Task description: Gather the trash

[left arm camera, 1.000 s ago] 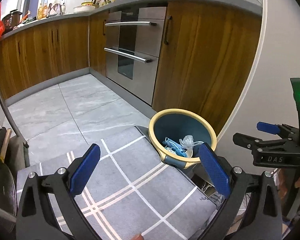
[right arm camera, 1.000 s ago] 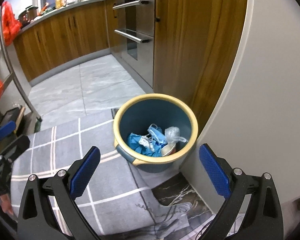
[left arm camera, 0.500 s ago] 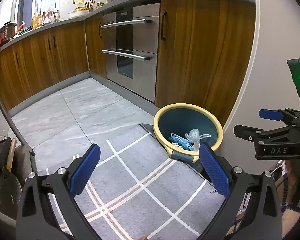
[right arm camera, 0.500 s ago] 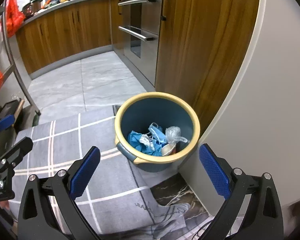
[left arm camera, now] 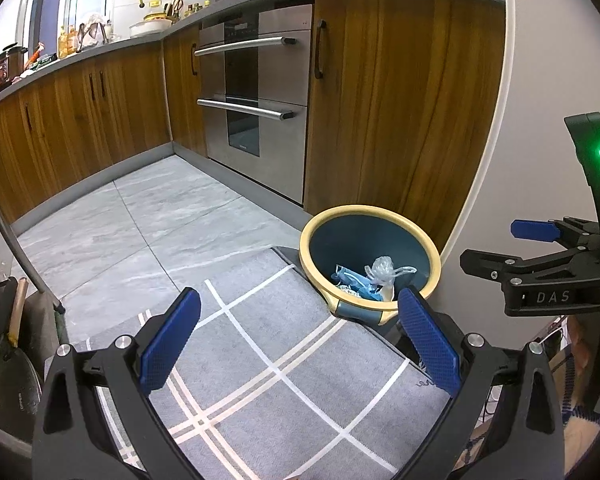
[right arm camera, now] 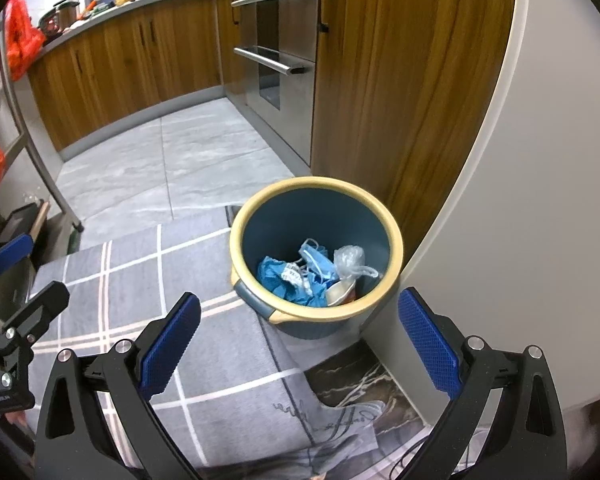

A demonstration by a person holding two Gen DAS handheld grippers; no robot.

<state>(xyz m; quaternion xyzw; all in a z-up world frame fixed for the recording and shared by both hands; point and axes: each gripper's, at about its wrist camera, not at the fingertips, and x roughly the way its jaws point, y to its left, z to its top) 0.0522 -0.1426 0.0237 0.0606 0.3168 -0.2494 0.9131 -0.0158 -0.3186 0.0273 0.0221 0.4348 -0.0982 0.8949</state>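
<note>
A blue bin with a cream rim [left arm camera: 370, 216] [right arm camera: 316, 188] stands on the floor against the white wall corner. Inside it lie blue face masks [right arm camera: 284, 280], a crumpled clear plastic bag [right arm camera: 350, 258] [left arm camera: 382, 268] and a paper cup [right arm camera: 340, 292]. My left gripper [left arm camera: 300, 344] hovers open over the grey rug, short of the bin, nothing between its blue pads. My right gripper [right arm camera: 300, 344] is open too, empty, just in front of the bin. The right gripper also shows at the right edge of the left wrist view [left arm camera: 540, 256].
A grey checked rug [left arm camera: 268, 380] [right arm camera: 140, 280] lies before the bin, its edge folded up near a dark marble threshold [right arm camera: 352, 380]. Wooden cabinets [left arm camera: 400, 100] and a steel oven [left arm camera: 256, 96] line the far side. A metal rack leg [right arm camera: 40, 160] and a pan [left arm camera: 4, 368] stand at left.
Both grippers have drawn back and risen slightly from the bin, so it looks smaller and farther. Both stay open and empty.
</note>
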